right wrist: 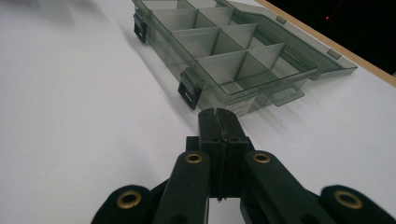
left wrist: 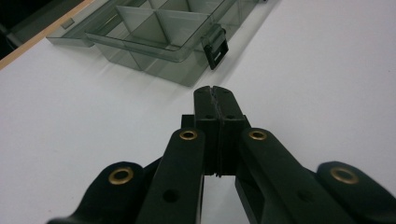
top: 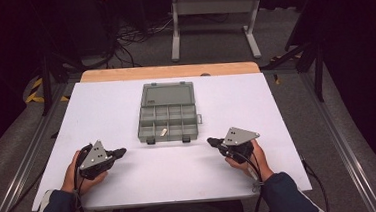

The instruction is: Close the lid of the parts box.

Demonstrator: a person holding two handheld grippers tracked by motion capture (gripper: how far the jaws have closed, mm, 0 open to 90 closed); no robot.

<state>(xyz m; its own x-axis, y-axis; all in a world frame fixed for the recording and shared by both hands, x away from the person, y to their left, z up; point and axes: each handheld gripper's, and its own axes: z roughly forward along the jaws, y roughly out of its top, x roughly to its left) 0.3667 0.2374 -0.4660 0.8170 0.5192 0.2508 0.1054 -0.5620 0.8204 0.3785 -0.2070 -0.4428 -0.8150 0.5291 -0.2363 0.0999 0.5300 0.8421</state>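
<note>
Resting on the white counter (top: 101, 112), both sets of tongs sit low and close to the person's edge, one in each hand. The left tongs (top: 120, 152) are clenched, jaws pressed flat together with nothing between them; the left gripper view shows them (left wrist: 215, 93) meeting along a thin seam. The right tongs (top: 211, 141) are just the same, clamped tight on nothing, and the right gripper view shows their tips (right wrist: 216, 117) closed in one dark block.

Ahead of both tongs, and between them, lies the organizer box (top: 167, 121), a smoky, see-through grey case with its lid (top: 168, 93) thrown open and lying flat on the far side. The tray is split into small compartments by thin dividers. A small pale item (top: 163, 132) lies in one compartment of the row nearest the tongs; what it is I can't make out.

Two dark latches hang off the box's near wall. From the left tongs, a latch (left wrist: 215, 45) sits just beyond the tips, slightly apart from them. From the right tongs, another latch (right wrist: 189, 91) sits just ahead and a touch to the left, near but not touching. Each pair of tongs points inward toward the box, well apart from the other.
</note>
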